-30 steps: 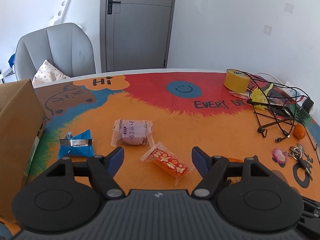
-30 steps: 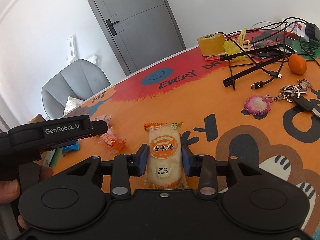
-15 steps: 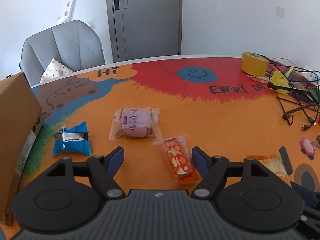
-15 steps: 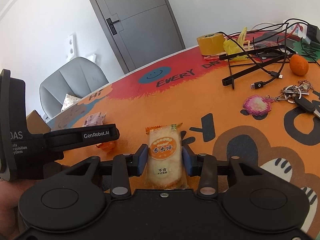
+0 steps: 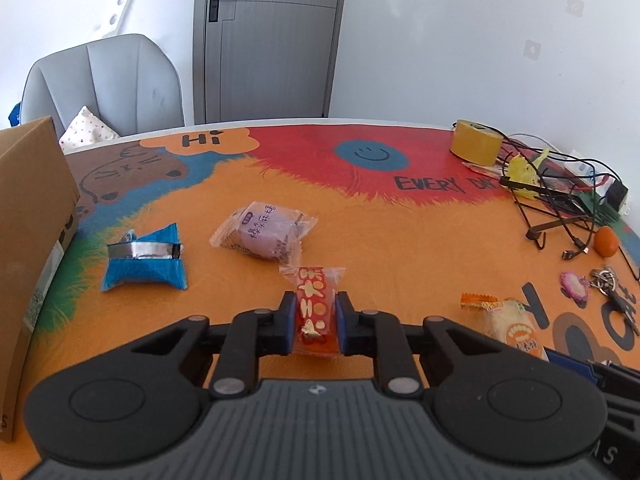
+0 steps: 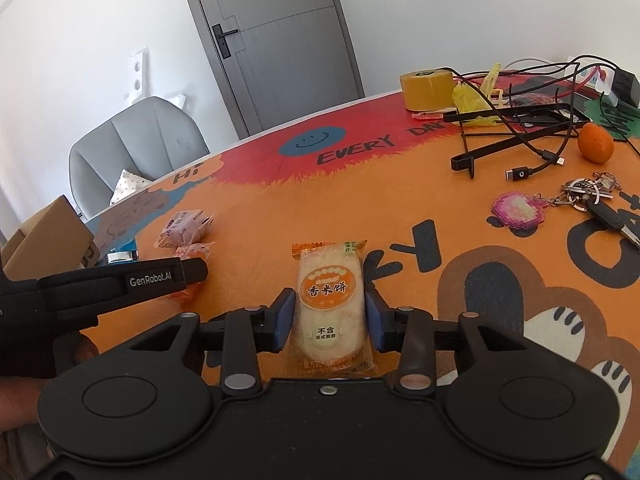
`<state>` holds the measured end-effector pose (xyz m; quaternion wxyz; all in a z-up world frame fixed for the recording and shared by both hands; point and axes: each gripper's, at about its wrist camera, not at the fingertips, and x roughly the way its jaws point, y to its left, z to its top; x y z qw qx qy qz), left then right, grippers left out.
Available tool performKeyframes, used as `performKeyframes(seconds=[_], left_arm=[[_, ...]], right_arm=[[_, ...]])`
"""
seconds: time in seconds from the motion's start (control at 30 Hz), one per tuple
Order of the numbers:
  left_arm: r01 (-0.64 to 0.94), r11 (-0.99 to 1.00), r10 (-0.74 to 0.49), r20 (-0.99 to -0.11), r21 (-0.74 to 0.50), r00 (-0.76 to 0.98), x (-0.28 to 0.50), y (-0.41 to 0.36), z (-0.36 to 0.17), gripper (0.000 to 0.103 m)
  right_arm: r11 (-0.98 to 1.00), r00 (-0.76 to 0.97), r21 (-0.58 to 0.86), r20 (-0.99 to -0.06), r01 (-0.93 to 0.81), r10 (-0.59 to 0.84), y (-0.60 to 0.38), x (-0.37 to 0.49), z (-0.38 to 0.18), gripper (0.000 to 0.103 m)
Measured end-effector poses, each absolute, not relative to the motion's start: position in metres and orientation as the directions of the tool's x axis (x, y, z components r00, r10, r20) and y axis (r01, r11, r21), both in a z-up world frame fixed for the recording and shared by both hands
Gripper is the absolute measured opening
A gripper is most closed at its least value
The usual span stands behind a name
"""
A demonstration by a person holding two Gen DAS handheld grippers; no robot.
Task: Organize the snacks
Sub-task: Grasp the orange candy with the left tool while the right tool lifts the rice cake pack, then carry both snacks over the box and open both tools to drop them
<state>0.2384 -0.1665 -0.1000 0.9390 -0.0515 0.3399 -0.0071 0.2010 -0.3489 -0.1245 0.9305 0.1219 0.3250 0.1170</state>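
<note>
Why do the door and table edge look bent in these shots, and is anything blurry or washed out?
Left wrist view: the fisheye lens bows the door and curves the table rim; corners go dark; the red snack in the tongs is sharp. Right wrist view: the door leans strongly, daylight is even with soft shadows, and the rice cracker label reads clearly.

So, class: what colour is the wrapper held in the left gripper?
Red-orange wrapper with gold characters, clearest in the left wrist view.

Probably home: door (image 5: 266, 40), cluttered table (image 5: 400, 248)
</note>
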Motion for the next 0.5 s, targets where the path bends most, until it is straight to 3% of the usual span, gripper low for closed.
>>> performKeyframes(seconds=[0.23, 0.3, 0.5], left_arm=[[0.005, 0.991, -0.086, -0.62, -0.131, 0.78, 0.222, -0.154, -0.09, 0.018], [0.014, 0.99, -0.096, -0.615, -0.138, 0.783, 0.216, -0.151, -0.086, 0.018], [0.021, 0.989, -0.104, -0.589, -0.146, 0.801, 0.2, -0.137, -0.071, 0.018]], right_arm=[[0.958, 0.759, 0.262, -0.598, -0.12, 0.258, -0.341, 0.196, -0.122, 0.041], [0.96, 0.759, 0.252, -0.601, -0.12, 0.252, -0.338, 0.195, -0.121, 0.037], [0.932, 0.775, 0.335, -0.549, -0.138, 0.312, -0.335, 0.185, -0.11, 0.037]])
